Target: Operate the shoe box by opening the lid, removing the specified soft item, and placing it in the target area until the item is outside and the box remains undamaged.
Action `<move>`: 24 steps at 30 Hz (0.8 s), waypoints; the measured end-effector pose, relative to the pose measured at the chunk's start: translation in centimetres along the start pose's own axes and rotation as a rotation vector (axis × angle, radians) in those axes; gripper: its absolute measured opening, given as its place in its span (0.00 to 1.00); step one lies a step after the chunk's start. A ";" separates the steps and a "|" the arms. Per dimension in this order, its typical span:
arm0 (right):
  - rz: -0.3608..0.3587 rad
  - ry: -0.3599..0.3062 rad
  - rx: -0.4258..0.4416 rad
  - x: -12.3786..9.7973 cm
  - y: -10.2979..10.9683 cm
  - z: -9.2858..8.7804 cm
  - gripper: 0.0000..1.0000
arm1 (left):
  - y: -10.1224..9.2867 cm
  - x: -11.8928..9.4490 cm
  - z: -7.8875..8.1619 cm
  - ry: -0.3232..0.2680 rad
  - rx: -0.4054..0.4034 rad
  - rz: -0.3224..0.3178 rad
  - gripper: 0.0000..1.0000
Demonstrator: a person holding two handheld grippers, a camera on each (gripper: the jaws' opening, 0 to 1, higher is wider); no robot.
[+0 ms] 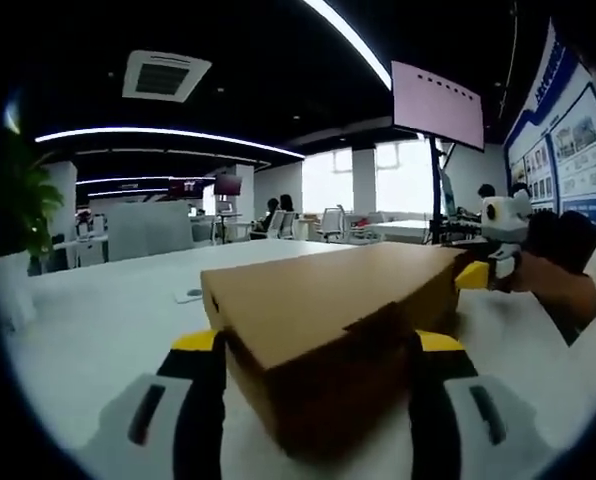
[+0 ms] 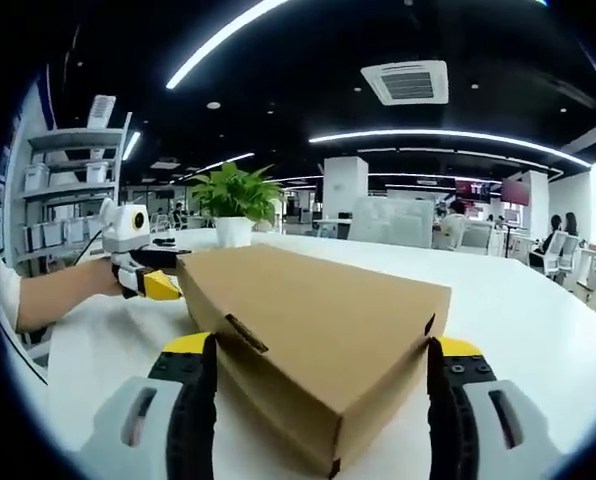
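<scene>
A closed brown cardboard shoe box (image 1: 328, 300) lies lengthwise on the white table (image 1: 108, 320). My left gripper (image 1: 318, 345) is open, its yellow-tipped jaws standing wide on either side of the box's near end. At the box's far end, a hand holds my right gripper (image 1: 486, 268). In the right gripper view the same box (image 2: 308, 310) runs away from me, lid down. My right gripper (image 2: 323, 350) is open and straddles this end in the same way. My left gripper (image 2: 148, 275) sits at the far left corner. The soft item is hidden inside.
A potted green plant (image 2: 233, 205) stands on the table behind the box. Shelving (image 2: 58, 190) fills the left wall. A screen on a pole (image 1: 438, 100) rises at the right. A small flat object (image 1: 188, 296) lies left of the box. Chairs and people are far back.
</scene>
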State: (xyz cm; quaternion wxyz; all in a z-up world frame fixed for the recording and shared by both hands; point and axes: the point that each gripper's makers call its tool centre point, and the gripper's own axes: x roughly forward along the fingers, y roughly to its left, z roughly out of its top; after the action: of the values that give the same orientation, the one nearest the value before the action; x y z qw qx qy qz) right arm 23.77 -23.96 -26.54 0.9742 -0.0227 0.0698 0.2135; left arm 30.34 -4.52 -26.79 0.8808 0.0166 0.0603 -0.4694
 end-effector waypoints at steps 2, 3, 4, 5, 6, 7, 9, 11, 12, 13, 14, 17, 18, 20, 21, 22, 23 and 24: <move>0.000 0.008 -0.004 0.0 0.1 -0.1 0.89 | -0.2 -0.1 0.0 0.000 0.000 -0.007 0.74; -0.001 0.008 -0.002 0.0 0.2 -0.1 0.89 | -0.6 -0.1 0.0 -0.002 0.004 -0.006 0.74; -0.002 0.007 -0.003 0.0 0.2 -0.1 0.89 | -0.7 -0.1 0.0 -0.005 0.002 -0.004 0.74; -0.001 0.004 -0.007 -0.1 0.3 -0.1 0.89 | -1.1 -0.1 -0.1 -0.005 0.003 -0.003 0.74; 0.001 -0.001 -0.008 -0.1 0.2 -0.2 0.89 | -1.6 -0.1 0.0 -0.005 0.004 0.003 0.73; 0.008 -0.011 -0.011 -0.1 0.2 -0.2 0.88 | -1.9 -0.1 0.0 -0.003 0.000 0.009 0.73; 0.026 0.002 -0.039 -0.1 0.2 -0.4 0.88 | -2.3 -0.3 -0.1 -0.003 0.002 0.018 0.73; 0.032 0.012 -0.033 -0.1 0.0 -0.2 0.87 | -2.6 -0.5 -0.1 -0.004 0.000 0.030 0.73; 0.037 0.025 -0.032 -0.1 0.1 -0.2 0.87 | -2.8 -0.6 -0.1 -0.004 0.000 0.035 0.73; 0.041 0.028 -0.032 -0.1 0.1 -0.2 0.87 | -2.9 -0.7 -0.2 -0.004 -0.001 0.038 0.72; 0.043 0.030 -0.033 -0.2 0.1 -0.2 0.87 | -3.1 -0.7 -0.2 -0.005 -0.002 0.042 0.72; 0.063 0.024 -0.037 -0.4 0.2 -0.3 0.87 | -3.5 -1.1 -0.2 -0.002 -0.004 0.054 0.72; 0.066 0.022 -0.038 -0.5 0.2 -0.3 0.87 | -3.7 -1.2 -0.3 -0.003 -0.005 0.062 0.72; 0.075 0.020 -0.039 -0.6 0.3 -0.4 0.87 | -4.1 -1.5 -0.4 -0.012 -0.007 0.071 0.72; 0.080 0.021 -0.040 -0.7 0.3 -0.4 0.87 | -4.1 -1.6 -0.4 -0.018 -0.007 0.077 0.72; 0.085 0.023 -0.041 -0.7 0.4 -0.4 0.87 | -4.2 -1.7 -0.4 -0.020 -0.007 0.080 0.72; 0.091 0.025 -0.042 -0.8 0.4 -0.4 0.87 | -4.4 -1.8 -0.4 -0.015 -0.007 0.085 0.72; 0.094 0.026 -0.043 -0.8 0.5 -0.4 0.87 | -4.4 -1.9 -0.4 -0.008 -0.008 0.089 0.72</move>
State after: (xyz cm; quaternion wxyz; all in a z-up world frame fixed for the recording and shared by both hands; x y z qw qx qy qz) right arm 22.80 -23.89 -26.86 0.9614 -0.0430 0.0789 0.2600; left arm 25.58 -5.40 -26.79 0.9010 0.0140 0.0579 -0.4298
